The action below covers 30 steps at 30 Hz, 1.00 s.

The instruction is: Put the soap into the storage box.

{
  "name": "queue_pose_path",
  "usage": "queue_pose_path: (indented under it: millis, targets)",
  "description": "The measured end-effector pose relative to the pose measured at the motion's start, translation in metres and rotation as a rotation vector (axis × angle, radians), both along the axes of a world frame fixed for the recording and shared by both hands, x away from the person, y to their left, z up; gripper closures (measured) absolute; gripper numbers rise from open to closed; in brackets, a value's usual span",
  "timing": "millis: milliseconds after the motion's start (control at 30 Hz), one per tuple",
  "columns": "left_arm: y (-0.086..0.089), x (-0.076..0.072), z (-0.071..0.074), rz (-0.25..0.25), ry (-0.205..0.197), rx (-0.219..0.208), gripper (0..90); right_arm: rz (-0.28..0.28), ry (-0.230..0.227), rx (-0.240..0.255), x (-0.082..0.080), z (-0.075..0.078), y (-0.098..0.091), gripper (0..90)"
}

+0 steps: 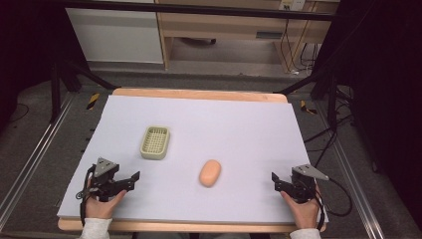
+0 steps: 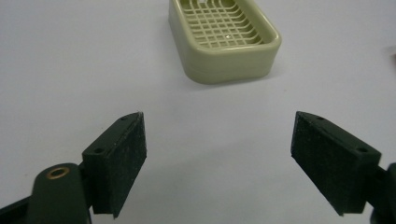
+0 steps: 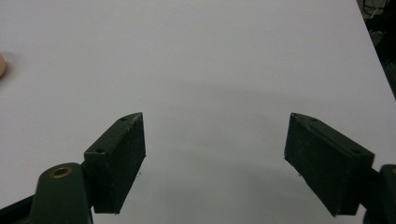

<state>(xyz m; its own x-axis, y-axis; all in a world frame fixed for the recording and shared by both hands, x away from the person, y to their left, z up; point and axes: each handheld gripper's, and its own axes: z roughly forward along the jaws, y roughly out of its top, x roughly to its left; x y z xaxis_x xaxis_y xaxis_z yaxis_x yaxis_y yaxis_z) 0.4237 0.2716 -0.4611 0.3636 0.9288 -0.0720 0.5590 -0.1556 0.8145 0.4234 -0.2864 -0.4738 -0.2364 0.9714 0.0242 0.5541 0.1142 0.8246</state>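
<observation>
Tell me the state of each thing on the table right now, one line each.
Pale green plastic soap dish with grid insert: upright, empty.
Orange oval soap bar: lying flat on the white sheet, apart from the dish.
Left tongs: open, holding nothing.
Right tongs: open, holding nothing.

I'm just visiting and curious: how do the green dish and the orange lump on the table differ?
The soap dish is pale green, boxy and hollow with a grid floor; the soap is orange, a solid rounded oval. The dish sits farther back and to the left, the soap nearer the middle. Both lie untouched on the white mat.
</observation>
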Motion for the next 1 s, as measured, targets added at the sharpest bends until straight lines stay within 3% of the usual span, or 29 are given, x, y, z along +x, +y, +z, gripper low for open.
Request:
queue_pose_path:
  millis: [133, 300, 500, 1000]
  targets:
    - [-0.003, 0.0, 0.001, -0.008, -0.002, 0.013, 18.5, -0.002, -0.002, 0.024, -0.005, 0.0, -0.002, 20.6]
    - [-0.014, -0.004, 0.004, -0.015, -0.005, 0.011, 18.2, 0.005, 0.0, 0.014, -0.007, -0.002, -0.002, 20.7]
    - [-0.028, -0.006, 0.005, -0.064, 0.001, 0.014, 18.0, 0.019, -0.002, 0.003, -0.006, -0.004, 0.001, 20.6]
    - [-0.054, -0.004, 0.014, -0.13, -0.004, 0.032, 17.9, 0.038, -0.002, -0.007, -0.006, -0.004, 0.008, 20.1]
